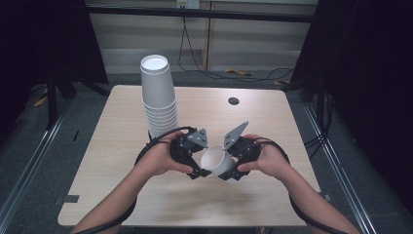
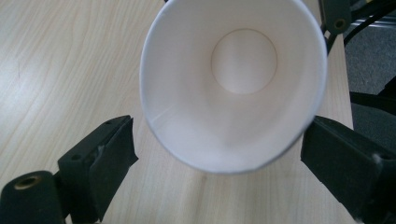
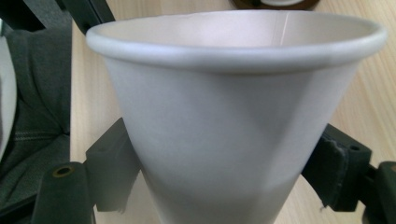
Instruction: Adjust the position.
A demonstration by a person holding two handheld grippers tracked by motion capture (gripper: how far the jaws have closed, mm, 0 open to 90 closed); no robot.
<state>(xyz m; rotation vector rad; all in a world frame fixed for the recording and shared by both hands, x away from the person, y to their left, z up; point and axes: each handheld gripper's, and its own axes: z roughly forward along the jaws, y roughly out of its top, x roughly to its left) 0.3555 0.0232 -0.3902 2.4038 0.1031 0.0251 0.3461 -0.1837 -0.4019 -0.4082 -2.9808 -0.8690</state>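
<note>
White paper cup [image 1: 217,161], tilted with its mouth toward the left gripper [image 1: 196,171], sits clamped in the right gripper [image 1: 228,174], whose jaws press its creased wall. The left jaws stand wide on either side of the rim, one clearly apart from it. I judge this a hand-over; next, the left must close on the rim. Beyond the cup stands a tall stack of white paper cups [image 1: 158,95] on the pale wooden table [image 1: 272,126].

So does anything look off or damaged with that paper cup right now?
Yes: the paper cup between the right gripper jaws shows flat creases in its wall, as if squeezed. Its mouth faces the left gripper, whose jaws sit apart from the rim.
</note>
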